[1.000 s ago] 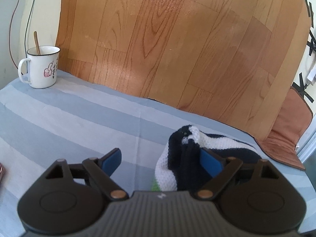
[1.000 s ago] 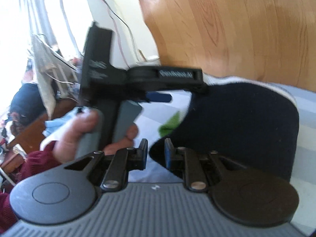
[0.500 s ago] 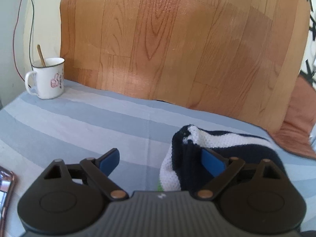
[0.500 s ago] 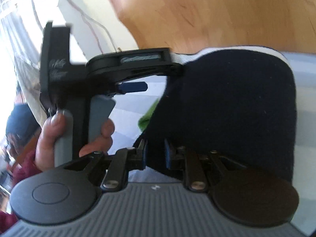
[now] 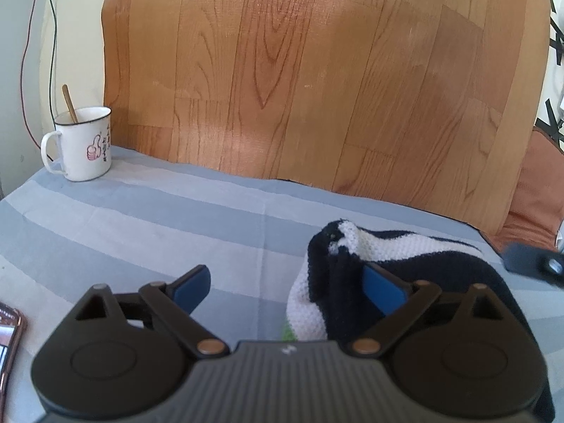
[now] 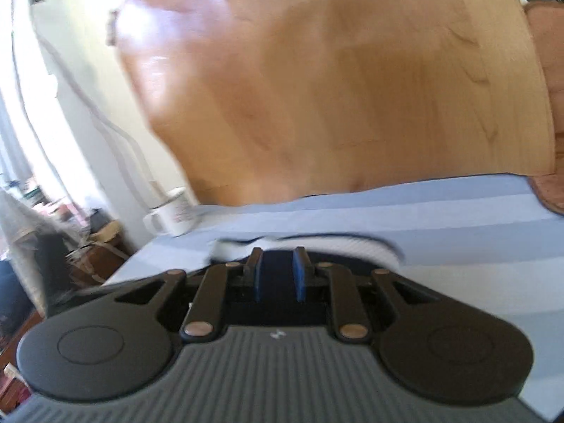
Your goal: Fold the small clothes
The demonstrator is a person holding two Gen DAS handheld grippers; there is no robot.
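My left claw point(image 5: 287, 283) has just been spreading wide, its right pad against the navy-and-white knit garment point(image 5: 356, 278) on the striped surface point(image 5: 141, 218). My right claw point(image 6: 276, 280) pinches that garment's dark fabric. Far off, a white mug point(image 5: 83, 142) holds a wooden stick point(image 5: 69, 103).

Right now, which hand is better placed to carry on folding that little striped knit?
The right: the right gripper is clamped on the striped knit. The left gripper stands wide open, gripping nothing, its jaws having just been opening.

Mug point(image 5: 84, 142) far left; striped cloth point(image 5: 141, 232) otherwise open.
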